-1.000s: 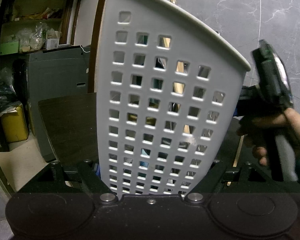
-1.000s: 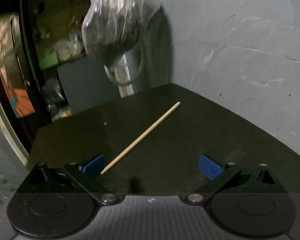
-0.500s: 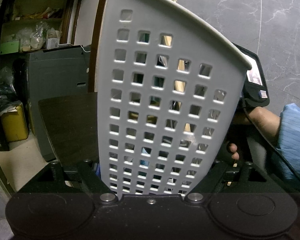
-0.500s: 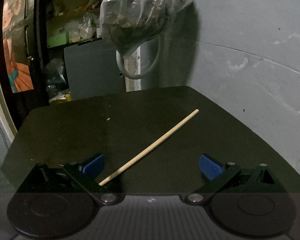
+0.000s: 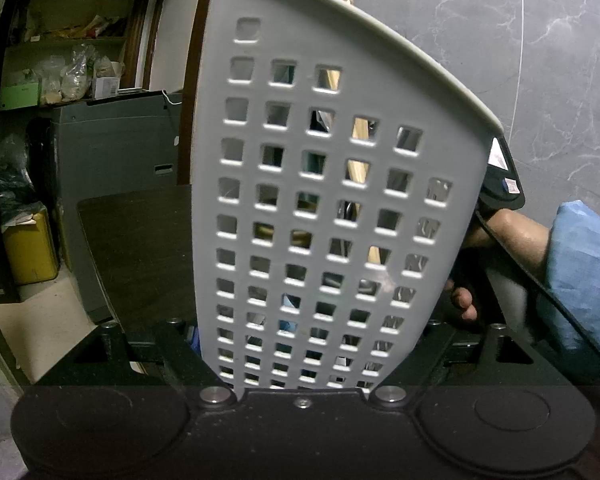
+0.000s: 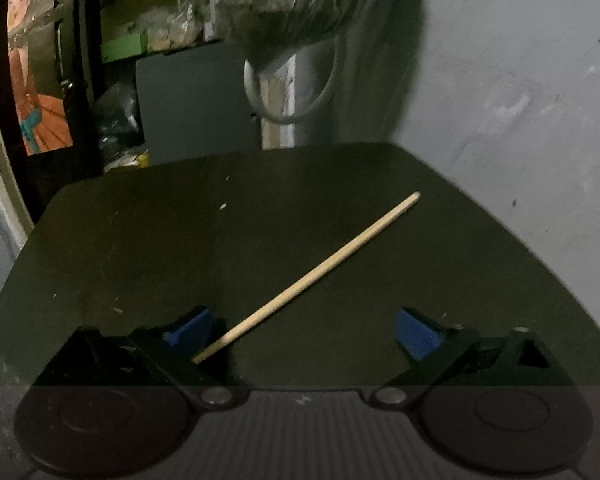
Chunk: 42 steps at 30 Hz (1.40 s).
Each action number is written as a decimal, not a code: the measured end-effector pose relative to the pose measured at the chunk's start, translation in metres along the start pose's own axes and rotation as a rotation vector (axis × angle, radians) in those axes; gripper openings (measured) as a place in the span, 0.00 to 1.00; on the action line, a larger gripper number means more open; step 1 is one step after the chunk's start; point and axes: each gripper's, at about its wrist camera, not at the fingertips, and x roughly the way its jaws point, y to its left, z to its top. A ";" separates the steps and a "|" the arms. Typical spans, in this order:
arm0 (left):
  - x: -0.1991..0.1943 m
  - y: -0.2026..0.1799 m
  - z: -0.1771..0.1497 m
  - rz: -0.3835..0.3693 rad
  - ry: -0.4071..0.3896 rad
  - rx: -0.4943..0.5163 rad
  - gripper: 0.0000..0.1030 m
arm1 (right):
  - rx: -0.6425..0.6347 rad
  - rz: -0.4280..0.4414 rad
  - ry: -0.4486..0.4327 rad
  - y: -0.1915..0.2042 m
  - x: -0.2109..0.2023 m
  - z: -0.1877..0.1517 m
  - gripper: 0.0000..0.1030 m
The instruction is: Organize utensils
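Basket (image 5: 320,208) pretty much fills the left wrist view, a white plastic one with square holes all over the wall, standing tilted on the dark desk (image 5: 140,248). The left gripper (image 5: 304,360) is clamped onto its lower end, with the wall running right down between the two arms. Through the holes you can make out utensils inside, including a couple of wooden sticks (image 5: 358,168), one of which pokes up past the rim at the top; the rest is too chopped up by the grid to name. Off to the right of the basket there's the person's right hand (image 5: 496,256) in a blue sleeve, wrapped around the black handle of the other tool. Over in the right wrist view, the right gripper (image 6: 300,330) is spread wide and holding nothing, hovering low over the desk (image 6: 140,240). A single wooden chopstick (image 6: 308,278) lies flat on the desk on a diagonal, its near end just beside the left blue pad (image 6: 188,328) and its far end pointing up and right toward the grey wall. A plastic bag (image 6: 300,4) of something dark hangs above the desk's far edge.
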 end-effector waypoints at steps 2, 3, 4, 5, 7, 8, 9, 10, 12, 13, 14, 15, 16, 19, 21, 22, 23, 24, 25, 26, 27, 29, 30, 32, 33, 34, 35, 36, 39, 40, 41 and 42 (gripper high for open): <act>0.000 0.000 0.000 0.000 0.000 0.000 0.80 | 0.020 0.019 0.002 -0.003 -0.001 0.001 0.83; 0.000 0.000 0.000 0.000 0.000 -0.001 0.80 | 0.020 0.016 0.002 -0.004 -0.001 0.002 0.81; 0.000 0.000 0.000 0.000 0.000 0.000 0.80 | 0.023 0.019 0.001 -0.005 -0.001 0.003 0.75; 0.000 0.000 0.000 0.000 0.000 0.001 0.80 | 0.026 0.019 -0.001 -0.006 -0.002 0.003 0.66; -0.001 0.000 0.000 0.000 0.000 0.001 0.80 | 0.026 0.005 -0.003 -0.007 -0.003 0.005 0.42; -0.002 0.000 0.000 0.000 -0.001 0.000 0.80 | 0.028 0.002 0.000 -0.008 -0.004 0.005 0.27; -0.002 0.001 0.000 0.000 -0.001 0.000 0.80 | 0.035 0.000 0.008 -0.009 -0.005 0.005 0.22; -0.002 0.000 0.001 -0.001 -0.001 0.000 0.80 | 0.040 -0.001 0.018 -0.011 -0.007 0.005 0.14; -0.003 0.000 0.001 -0.002 -0.002 -0.001 0.80 | 0.054 0.003 0.039 -0.017 -0.011 0.005 0.08; -0.003 0.000 0.002 -0.003 -0.002 -0.001 0.80 | 0.064 0.009 0.051 -0.020 -0.014 0.003 0.07; -0.004 0.001 0.002 -0.003 -0.003 0.001 0.80 | 0.070 0.017 0.059 -0.023 -0.018 0.001 0.06; -0.003 0.001 0.002 -0.004 -0.003 0.001 0.80 | 0.070 0.028 0.068 -0.025 -0.023 -0.003 0.06; -0.003 0.001 0.002 -0.006 -0.003 0.000 0.80 | 0.067 0.037 0.074 -0.027 -0.029 -0.007 0.06; -0.003 0.001 0.002 -0.006 -0.003 0.000 0.80 | 0.059 0.061 0.095 -0.032 -0.052 -0.025 0.06; -0.003 0.002 0.002 -0.005 -0.003 0.002 0.80 | 0.053 0.080 0.105 -0.034 -0.071 -0.040 0.06; -0.003 0.001 0.002 -0.005 -0.002 0.001 0.80 | 0.048 0.093 0.112 -0.034 -0.081 -0.047 0.06; -0.003 0.001 0.002 -0.005 -0.003 0.000 0.80 | 0.044 0.102 0.118 -0.033 -0.090 -0.054 0.06; -0.003 0.001 0.001 -0.004 -0.002 0.001 0.80 | 0.040 0.110 0.122 -0.032 -0.099 -0.061 0.06; -0.003 0.000 0.001 -0.003 -0.002 0.002 0.80 | 0.031 0.116 0.125 -0.031 -0.109 -0.069 0.06; -0.003 0.000 0.001 -0.002 -0.002 0.003 0.80 | 0.023 0.121 0.128 -0.029 -0.117 -0.076 0.06; -0.003 0.000 0.001 -0.002 -0.001 0.003 0.80 | 0.016 0.128 0.131 -0.026 -0.126 -0.083 0.06; -0.002 -0.001 0.001 -0.001 -0.001 0.004 0.80 | 0.005 0.131 0.135 -0.024 -0.141 -0.095 0.06; -0.002 -0.002 0.001 0.000 -0.001 0.004 0.80 | 0.004 0.133 0.137 -0.024 -0.147 -0.099 0.06; -0.002 -0.002 0.001 0.001 -0.001 0.004 0.80 | 0.012 0.142 0.143 -0.026 -0.156 -0.105 0.08; -0.002 -0.002 0.001 0.001 -0.001 0.004 0.80 | 0.018 0.145 0.141 -0.027 -0.159 -0.107 0.10; -0.002 -0.002 0.002 0.002 0.000 0.005 0.80 | 0.027 0.144 0.136 -0.029 -0.162 -0.108 0.12; -0.002 -0.003 0.002 0.003 0.000 0.006 0.80 | 0.039 0.141 0.124 -0.032 -0.166 -0.107 0.20; -0.002 -0.003 0.001 0.003 0.001 0.006 0.80 | 0.048 0.136 0.105 -0.034 -0.168 -0.105 0.26; -0.002 -0.004 0.002 0.003 0.000 0.006 0.80 | 0.060 0.060 0.033 -0.044 -0.176 -0.098 0.52; -0.002 -0.004 0.002 0.003 0.000 0.006 0.80 | 0.056 0.013 0.016 -0.048 -0.175 -0.095 0.54; -0.002 -0.004 0.002 0.004 0.001 0.007 0.80 | 0.052 -0.028 0.009 -0.051 -0.173 -0.094 0.54; -0.002 -0.003 0.002 0.004 0.001 0.007 0.80 | 0.050 -0.072 0.007 -0.056 -0.169 -0.093 0.54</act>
